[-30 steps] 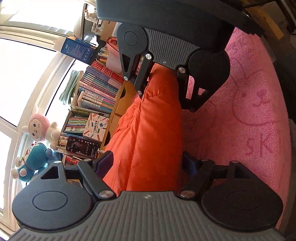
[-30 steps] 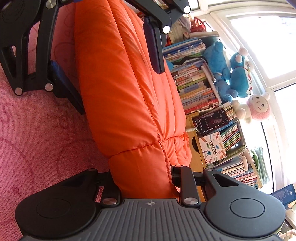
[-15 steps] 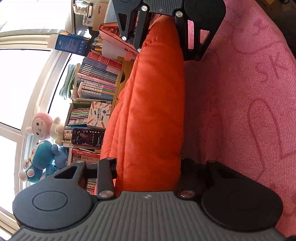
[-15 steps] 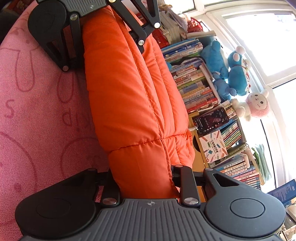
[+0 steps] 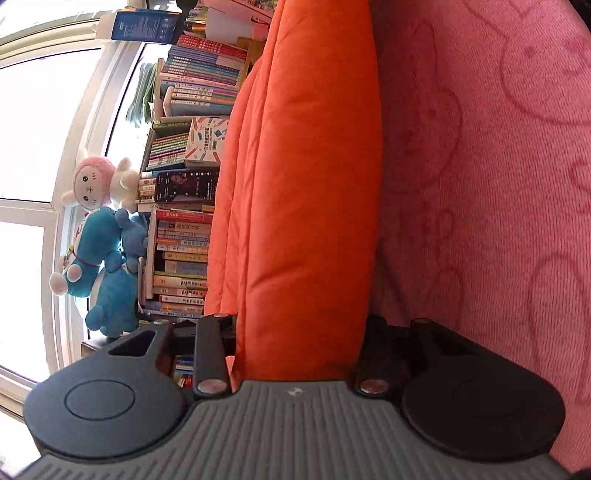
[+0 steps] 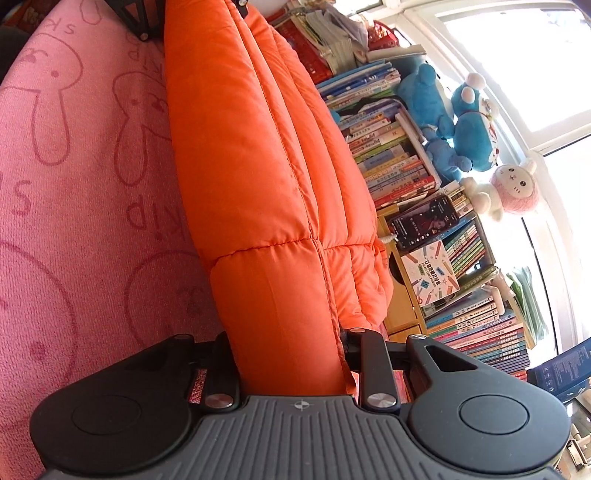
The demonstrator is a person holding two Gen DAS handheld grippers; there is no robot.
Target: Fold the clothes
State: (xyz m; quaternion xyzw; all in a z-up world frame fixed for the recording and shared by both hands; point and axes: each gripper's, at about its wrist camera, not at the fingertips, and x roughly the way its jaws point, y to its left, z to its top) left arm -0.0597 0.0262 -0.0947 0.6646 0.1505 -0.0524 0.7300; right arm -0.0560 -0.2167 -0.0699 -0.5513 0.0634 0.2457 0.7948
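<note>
An orange puffy quilted jacket (image 5: 306, 192) is stretched as a long band over the pink bunny-print blanket (image 5: 480, 184). My left gripper (image 5: 295, 347) is shut on one end of it; the fabric fills the space between its jaws and hides the fingertips. My right gripper (image 6: 288, 362) is shut on the other end of the jacket (image 6: 258, 184), by a quilted seam. The left gripper's linkage shows small at the top of the right wrist view (image 6: 144, 18), far along the jacket.
The pink blanket (image 6: 74, 184) lies under the jacket. Beyond the jacket stand shelves packed with books (image 5: 184, 258), a phone (image 5: 184, 184) propped on them, blue and pink plush toys (image 5: 99, 251) by a bright window, and a blue box (image 5: 144, 26).
The left gripper, open around the jacket a second ago, has shut on it. The two grippers have moved apart, pulling the jacket out long between them.
</note>
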